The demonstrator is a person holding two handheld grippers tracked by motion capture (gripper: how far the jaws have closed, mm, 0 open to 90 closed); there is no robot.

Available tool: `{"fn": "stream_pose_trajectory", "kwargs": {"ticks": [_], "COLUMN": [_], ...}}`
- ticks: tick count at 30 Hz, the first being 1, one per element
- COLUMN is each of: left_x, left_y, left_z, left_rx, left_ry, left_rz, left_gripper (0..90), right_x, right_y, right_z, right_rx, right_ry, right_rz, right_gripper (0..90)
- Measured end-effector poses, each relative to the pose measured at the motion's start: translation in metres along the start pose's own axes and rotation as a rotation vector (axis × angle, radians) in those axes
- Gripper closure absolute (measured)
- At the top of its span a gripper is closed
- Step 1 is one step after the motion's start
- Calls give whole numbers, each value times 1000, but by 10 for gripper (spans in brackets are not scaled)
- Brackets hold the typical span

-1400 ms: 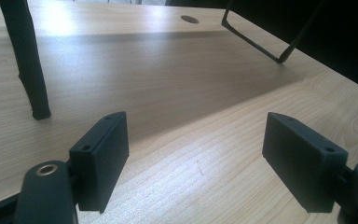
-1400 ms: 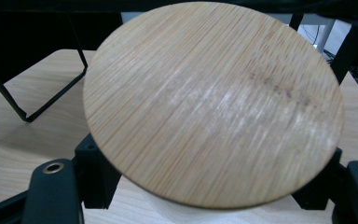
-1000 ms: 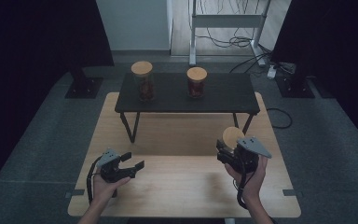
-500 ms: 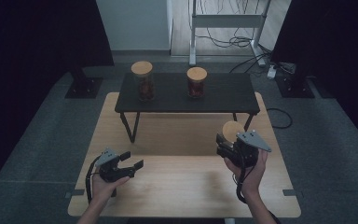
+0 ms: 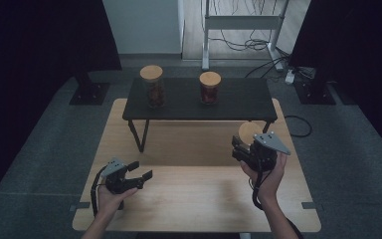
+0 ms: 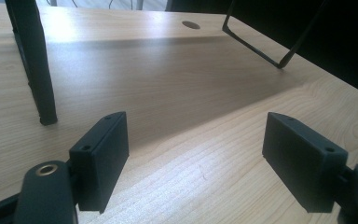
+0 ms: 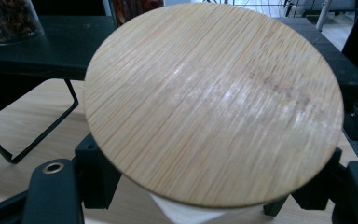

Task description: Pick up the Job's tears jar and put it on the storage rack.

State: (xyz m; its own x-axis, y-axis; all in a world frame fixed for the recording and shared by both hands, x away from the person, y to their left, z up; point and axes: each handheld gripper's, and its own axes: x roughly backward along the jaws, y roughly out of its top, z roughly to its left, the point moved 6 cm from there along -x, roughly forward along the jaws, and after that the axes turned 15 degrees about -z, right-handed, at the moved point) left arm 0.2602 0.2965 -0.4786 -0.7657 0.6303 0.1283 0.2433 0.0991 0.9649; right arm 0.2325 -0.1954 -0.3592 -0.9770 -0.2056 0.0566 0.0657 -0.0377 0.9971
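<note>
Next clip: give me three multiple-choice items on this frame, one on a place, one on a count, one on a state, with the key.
1. Where do the lidded jars stand?
A. on the black shelf
B. on the floor
C. on the wooden table

2. How many jars stand there?
A. one
B. two
C. four

3. The left hand-held gripper is:
A. shut on a lid
B. open and empty
C. shut on a jar

Key: 1 A, both jars rest on the black shelf. 2 B, two bamboo lids show. 3 B, the left hand-held gripper has its jaws apart over bare wood.

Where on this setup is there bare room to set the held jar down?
Bare: the black shelf right of the two jars, and the wooden table between the left gripper and right gripper. Crowded: the shelf's left half and around the lidded jar.
</note>
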Motion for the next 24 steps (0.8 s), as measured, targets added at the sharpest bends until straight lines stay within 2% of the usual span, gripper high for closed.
{"fn": "stream_pose_trajectory", "kwargs": {"ticks": [24], "left_x": [1], "left_y": [0], "left_z": [5], "left_rx": [13], "left_ry": [10], "left_rz": [-5], "left_gripper": [228], "right_x": [-28], "right_y": [16], "right_z": [-1], "right_rx": [16], "right_ry": [-19], "right_rz": [-5], "right_gripper": [252]}}
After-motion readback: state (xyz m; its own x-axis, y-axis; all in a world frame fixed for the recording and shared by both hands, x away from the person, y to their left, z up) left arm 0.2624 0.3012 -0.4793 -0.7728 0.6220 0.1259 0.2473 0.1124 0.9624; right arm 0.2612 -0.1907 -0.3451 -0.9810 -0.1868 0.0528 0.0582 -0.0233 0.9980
